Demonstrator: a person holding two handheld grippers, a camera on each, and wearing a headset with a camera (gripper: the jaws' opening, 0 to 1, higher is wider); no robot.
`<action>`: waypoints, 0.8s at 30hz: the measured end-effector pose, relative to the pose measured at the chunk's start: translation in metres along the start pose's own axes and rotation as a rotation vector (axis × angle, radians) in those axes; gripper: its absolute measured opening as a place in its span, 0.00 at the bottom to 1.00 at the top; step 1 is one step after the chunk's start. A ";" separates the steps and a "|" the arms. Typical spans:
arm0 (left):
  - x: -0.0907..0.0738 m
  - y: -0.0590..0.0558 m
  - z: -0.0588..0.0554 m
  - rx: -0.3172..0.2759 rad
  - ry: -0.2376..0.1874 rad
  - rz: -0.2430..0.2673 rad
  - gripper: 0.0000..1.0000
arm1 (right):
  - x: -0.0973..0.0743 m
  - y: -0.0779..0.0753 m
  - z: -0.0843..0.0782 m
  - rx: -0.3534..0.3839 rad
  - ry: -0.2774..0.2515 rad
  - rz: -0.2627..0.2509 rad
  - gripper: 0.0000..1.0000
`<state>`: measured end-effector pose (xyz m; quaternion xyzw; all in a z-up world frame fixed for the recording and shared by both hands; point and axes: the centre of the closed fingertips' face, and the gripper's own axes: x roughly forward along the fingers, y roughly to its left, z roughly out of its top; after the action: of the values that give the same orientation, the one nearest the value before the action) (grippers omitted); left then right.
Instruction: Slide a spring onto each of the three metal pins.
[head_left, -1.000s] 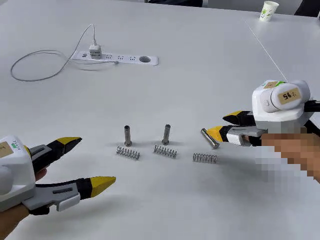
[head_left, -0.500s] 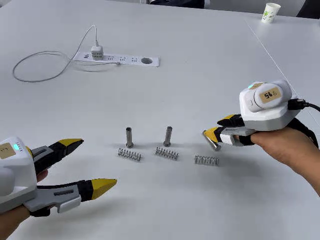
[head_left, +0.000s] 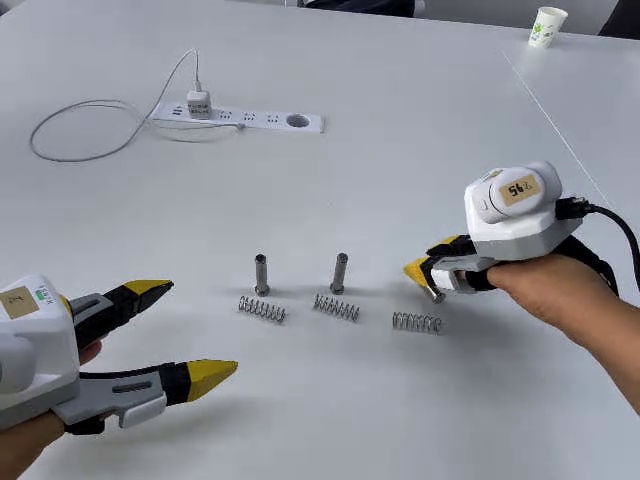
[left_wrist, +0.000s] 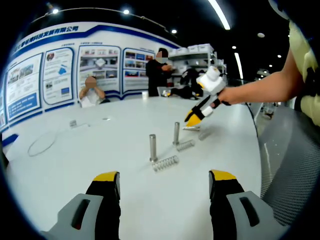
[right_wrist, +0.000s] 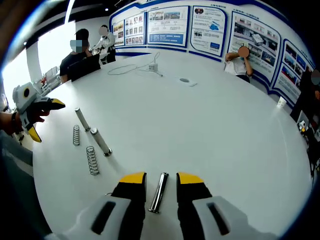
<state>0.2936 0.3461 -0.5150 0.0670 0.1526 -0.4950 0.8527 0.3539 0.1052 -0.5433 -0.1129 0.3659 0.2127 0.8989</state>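
1. Right gripper (right_wrist: 161, 176) jaws pinched narrow on the third pin (right_wrist: 158, 192), held tilted near the rightmost spring (head_left: 416, 322).
2. Left gripper (head_left: 197, 328) spread wide, holding nothing, well apart from the row.
3. Looks like early days: no spring on any pin yet. Next probably needs the pin tip lined up with a spring's open end.
4. Count: three pins, with two upright pins (head_left: 261, 273) on the table (head_left: 400, 150), and three springs (head_left: 332, 307) lying flat.

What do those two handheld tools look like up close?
Both the left gripper and right gripper have chunky white housings, grey-and-black jaws with yellow tips, and a tan sticker on top. The right one's sticker bears a handwritten number, and a black cable leaves its back.
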 end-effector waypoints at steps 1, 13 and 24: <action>0.000 0.000 0.000 0.000 0.001 0.001 0.74 | 0.001 0.000 -0.001 0.001 0.004 0.000 0.24; 0.000 0.001 -0.002 -0.010 0.001 0.005 0.73 | 0.006 -0.002 -0.005 0.026 0.031 -0.014 0.18; 0.002 0.000 -0.004 -0.015 0.001 0.003 0.73 | 0.009 -0.001 -0.008 0.053 0.050 -0.020 0.14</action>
<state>0.2941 0.3453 -0.5195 0.0612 0.1567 -0.4926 0.8539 0.3550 0.1044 -0.5553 -0.0978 0.3929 0.1911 0.8942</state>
